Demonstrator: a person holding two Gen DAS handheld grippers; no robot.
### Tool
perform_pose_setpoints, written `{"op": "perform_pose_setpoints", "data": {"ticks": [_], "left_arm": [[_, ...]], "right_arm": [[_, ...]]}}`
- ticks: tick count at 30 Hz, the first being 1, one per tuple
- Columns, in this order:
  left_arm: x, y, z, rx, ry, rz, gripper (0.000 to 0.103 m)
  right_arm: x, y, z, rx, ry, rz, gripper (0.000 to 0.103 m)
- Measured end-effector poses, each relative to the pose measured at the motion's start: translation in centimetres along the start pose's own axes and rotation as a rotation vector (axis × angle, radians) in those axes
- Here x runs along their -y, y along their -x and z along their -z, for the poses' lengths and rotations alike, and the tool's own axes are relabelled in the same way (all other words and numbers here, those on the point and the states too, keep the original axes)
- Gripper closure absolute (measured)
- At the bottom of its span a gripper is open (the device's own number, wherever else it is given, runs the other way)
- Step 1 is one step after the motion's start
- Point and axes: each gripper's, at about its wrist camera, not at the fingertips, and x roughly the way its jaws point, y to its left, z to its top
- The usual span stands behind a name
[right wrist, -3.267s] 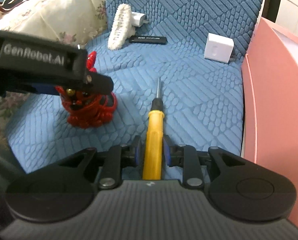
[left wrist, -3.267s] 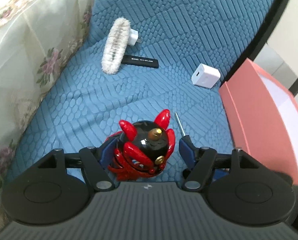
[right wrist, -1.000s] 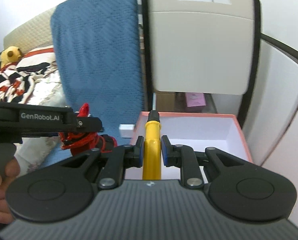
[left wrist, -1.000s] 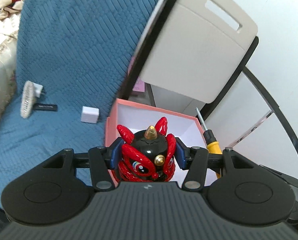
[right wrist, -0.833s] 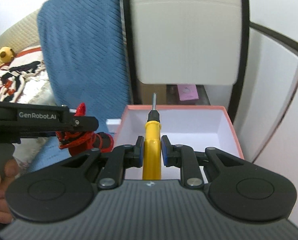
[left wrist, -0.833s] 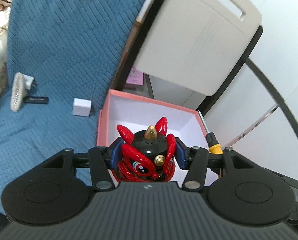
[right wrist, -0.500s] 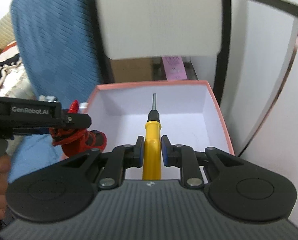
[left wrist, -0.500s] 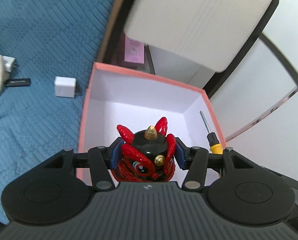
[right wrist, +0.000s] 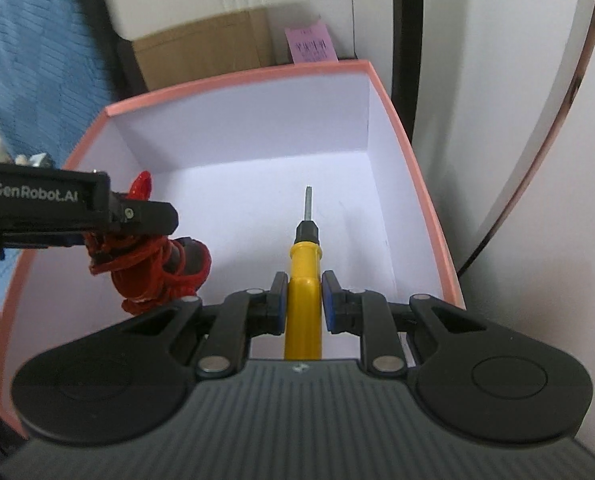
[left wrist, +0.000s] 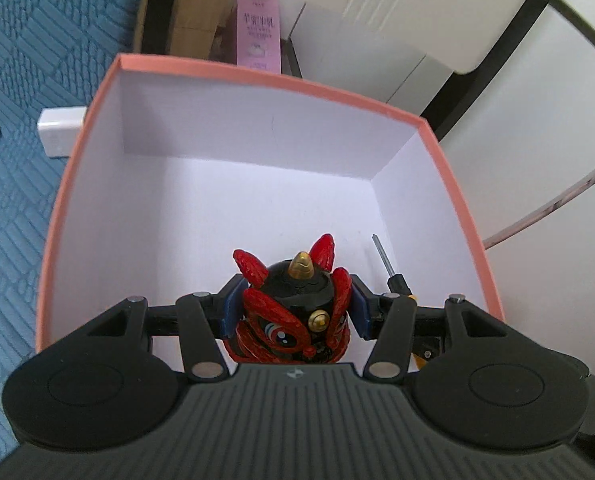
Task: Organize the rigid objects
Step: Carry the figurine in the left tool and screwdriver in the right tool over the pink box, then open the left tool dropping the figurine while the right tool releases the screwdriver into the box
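Left tongs (left wrist: 293,312) clamped on toy (left wrist: 293,308); right tongs (right wrist: 303,300) clamped on screwdriver (right wrist: 304,276); box (left wrist: 257,76) beneath both, apparently untouched.

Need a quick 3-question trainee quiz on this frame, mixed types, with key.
1. True or false: the pink box already has items resting on its floor.
2. What does the right gripper hold? A) white charger B) yellow screwdriver C) brush
3. Fill in: the left gripper is shut on the red and black ____.

Key: 1 false; 2 B; 3 toy figure
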Motion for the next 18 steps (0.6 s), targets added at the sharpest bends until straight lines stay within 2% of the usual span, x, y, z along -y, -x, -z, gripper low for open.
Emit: {"op": "perform_pose_setpoints", "data": {"ticks": [5,9,18], "left_arm": [[0.4,-0.9,-0.4,0.0,-0.024,-0.022,0.044],[0.2,-1.4,-0.5,-0.009,-0.002,-0.01,0.044],[0.0,1.2,-0.3,0.016,-0.012,-0.005,0.042]], "right_arm": [[0.4,-1.0,-0.4,-0.024,-0.018,-0.019,0.081],[0.7,-0.9,-0.5,-0.017,-0.031,-0.02,0.081],[0.7,0.9,-0.9,0.016,-0.042,-0.018,0.08]]}}
